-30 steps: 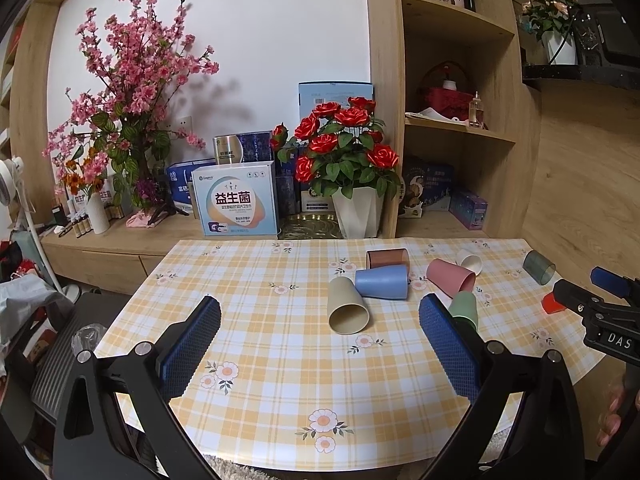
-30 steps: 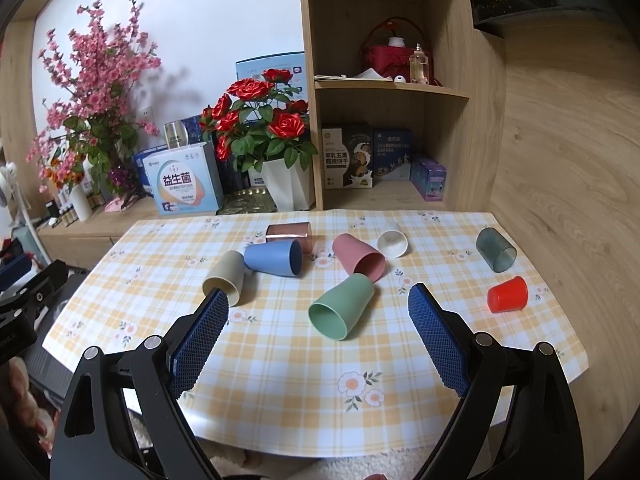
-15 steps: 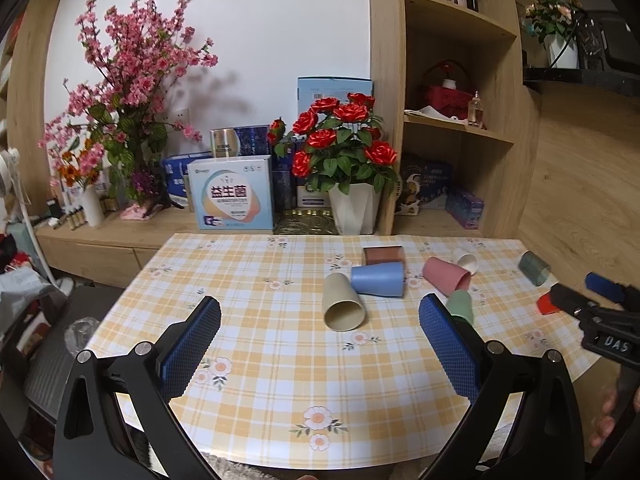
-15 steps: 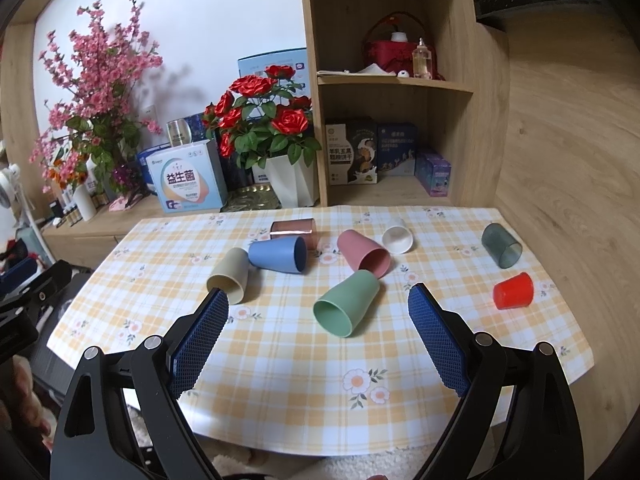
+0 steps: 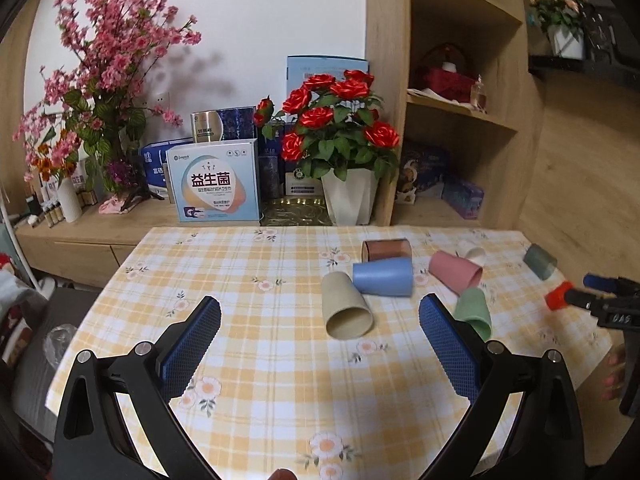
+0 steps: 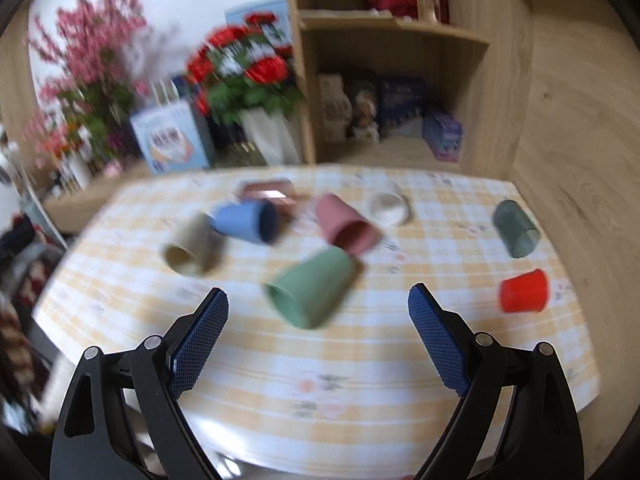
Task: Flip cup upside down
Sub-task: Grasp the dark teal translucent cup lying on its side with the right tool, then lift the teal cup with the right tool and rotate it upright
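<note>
Green cup (image 6: pixel 310 288) lies on its side between the wide-spread right gripper (image 6: pixel 318 308) fingers, untouched; left gripper (image 5: pixel 320 316), also wide, hangs near the beige cup (image 5: pixel 347 307)

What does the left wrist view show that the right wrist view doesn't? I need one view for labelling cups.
Only the left wrist view shows the right gripper from the side, partly covering the red cup. Only the right wrist view shows the red cup whole, though the picture is blurred. Both show the green cup, blue cup and beige cup lying on the table.
</note>
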Demonstrator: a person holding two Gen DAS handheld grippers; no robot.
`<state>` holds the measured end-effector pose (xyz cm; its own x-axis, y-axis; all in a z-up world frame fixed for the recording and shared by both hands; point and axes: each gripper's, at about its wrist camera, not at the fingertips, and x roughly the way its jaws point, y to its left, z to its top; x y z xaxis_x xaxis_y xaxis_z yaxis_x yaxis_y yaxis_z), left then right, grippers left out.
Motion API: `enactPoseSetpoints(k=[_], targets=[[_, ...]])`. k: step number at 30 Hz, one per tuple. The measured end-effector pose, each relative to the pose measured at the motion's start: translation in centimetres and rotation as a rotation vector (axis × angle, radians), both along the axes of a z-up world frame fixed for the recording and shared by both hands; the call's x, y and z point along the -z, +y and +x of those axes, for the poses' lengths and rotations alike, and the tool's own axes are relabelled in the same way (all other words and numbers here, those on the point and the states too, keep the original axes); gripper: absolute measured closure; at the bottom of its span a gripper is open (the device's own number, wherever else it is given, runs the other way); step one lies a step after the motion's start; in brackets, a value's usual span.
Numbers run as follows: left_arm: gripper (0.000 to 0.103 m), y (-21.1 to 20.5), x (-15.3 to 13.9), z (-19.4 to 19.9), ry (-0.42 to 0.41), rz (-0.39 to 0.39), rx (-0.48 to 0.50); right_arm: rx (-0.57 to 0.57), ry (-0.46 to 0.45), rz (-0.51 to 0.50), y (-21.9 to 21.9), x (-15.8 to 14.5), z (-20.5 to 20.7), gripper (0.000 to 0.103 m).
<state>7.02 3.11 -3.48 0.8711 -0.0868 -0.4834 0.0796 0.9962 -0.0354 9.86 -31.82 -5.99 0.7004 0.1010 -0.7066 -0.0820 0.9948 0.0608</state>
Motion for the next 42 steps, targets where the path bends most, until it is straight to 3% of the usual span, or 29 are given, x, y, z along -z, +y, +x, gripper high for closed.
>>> enactPoseSetpoints(k=[4, 8, 11, 19, 28, 38, 39, 40, 42], targets=[[0.006, 1.5, 0.8, 2.4, 0.018, -0.030, -0.044, -0.017, 0.095, -0.076, -4.6, 1.9, 3.4, 0.015], [0.006, 2.5, 2.0, 4.8, 0.073, -0.068, -0.087, 0.078, 0.179, -0.167, -10.5, 3.7, 7.5, 0.015], [0.006, 2.7, 2.8, 6.1, 0.122, -0.090, -0.095, 0.129, 0.212, -0.171, -14.8, 4.9, 10.5, 0.015], [0.006, 2.7, 4.6, 8.7, 0.200, -0.022, -0.231, 0.219, 0.283, -0.166, -24.4, 6.9, 19.2, 0.015], [0.006, 3.3, 5.8, 11.0, 0.258, -0.015, -0.276, 0.253, 0.446, -0.206, -27.1, 11.9, 26.7, 0.015], [0.006, 3.1, 6.2, 12.1, 0.278, 0.011, -0.286, 0.327, 0.541, -0.139, -29.1, 15.0, 29.1, 0.016], [0.006, 3.2, 6.2, 12.2, 0.277, 0.005, -0.287, 0.333, 0.545, -0.141, -29.2, 15.1, 29.2, 0.029], [0.006, 3.2, 6.1, 12.3, 0.279, -0.004, -0.285, 0.327, 0.552, -0.131, -29.3, 15.3, 29.2, 0.036], [0.006, 3.0, 6.1, 12.3, 0.279, -0.014, -0.278, 0.340, 0.553, -0.147, -29.2, 15.4, 29.3, 0.037]])
